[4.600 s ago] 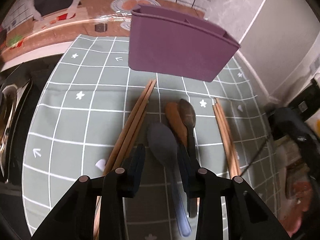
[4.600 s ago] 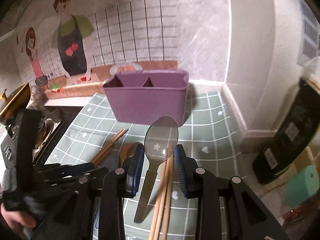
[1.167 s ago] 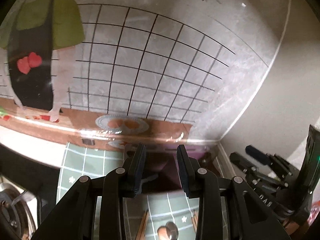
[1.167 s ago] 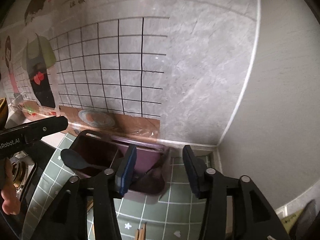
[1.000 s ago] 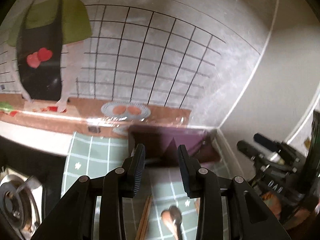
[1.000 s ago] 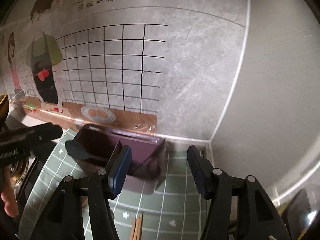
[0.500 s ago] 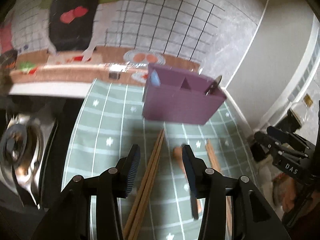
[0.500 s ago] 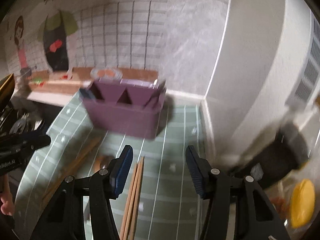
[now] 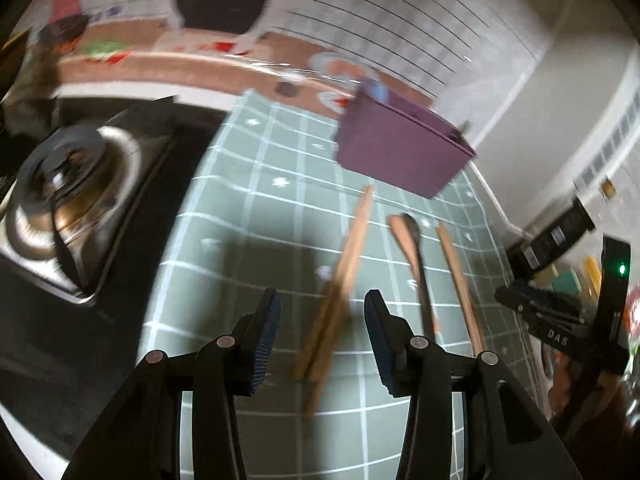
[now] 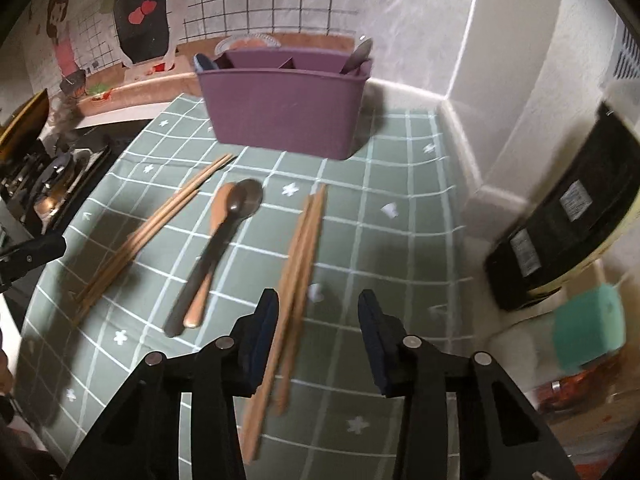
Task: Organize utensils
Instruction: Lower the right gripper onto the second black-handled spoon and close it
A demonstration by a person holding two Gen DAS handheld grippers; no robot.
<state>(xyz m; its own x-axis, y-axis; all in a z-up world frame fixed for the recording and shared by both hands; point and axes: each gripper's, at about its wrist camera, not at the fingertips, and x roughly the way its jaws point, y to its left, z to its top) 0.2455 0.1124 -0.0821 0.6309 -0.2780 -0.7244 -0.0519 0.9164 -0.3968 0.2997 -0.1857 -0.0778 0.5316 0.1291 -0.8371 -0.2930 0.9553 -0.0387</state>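
Note:
A purple caddy stands at the back of the green checked mat, with a blue spoon at its left end and a metal spoon at its right end. On the mat lie a left chopstick pair, a dark spoon over a wooden spoon, and a right chopstick pair. My left gripper hangs open above the left pair. My right gripper is closing, the right pair just inside its left finger, pads not touching.
A stove burner sits left of the mat. The wall corner rises behind and to the right of the caddy. Black boxes and a teal block crowd the right side. My right gripper shows at the right edge of the left wrist view.
Both grippers have come down and back from the caddy to hover over the mat. Blue and metal spoons now stand in the caddy. The right jaws have narrowed.

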